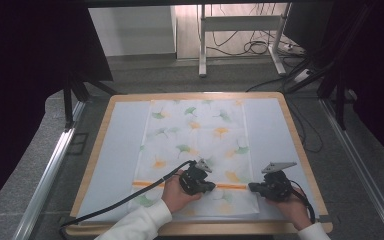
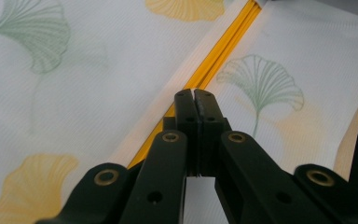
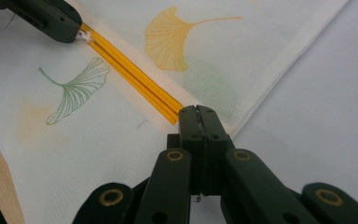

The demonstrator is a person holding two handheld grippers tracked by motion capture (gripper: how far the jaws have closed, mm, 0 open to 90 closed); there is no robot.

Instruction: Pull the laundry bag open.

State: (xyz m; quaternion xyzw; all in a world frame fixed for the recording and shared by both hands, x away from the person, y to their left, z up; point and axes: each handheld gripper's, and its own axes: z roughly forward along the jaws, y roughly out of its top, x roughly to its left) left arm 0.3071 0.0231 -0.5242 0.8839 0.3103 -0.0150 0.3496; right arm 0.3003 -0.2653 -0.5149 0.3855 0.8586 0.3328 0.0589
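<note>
Now pinching thin, floppy ginkgo-print bag (image 1: 195,150) along its orange zipper (image 3: 135,79): left gripper (image 1: 211,187) clamped on the slider, right gripper (image 1: 250,187) clamped on the zipper's right end.

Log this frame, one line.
left gripper: shut on zipper | right gripper: shut on zipper end | ginkgo-print bag: flat on table
</note>
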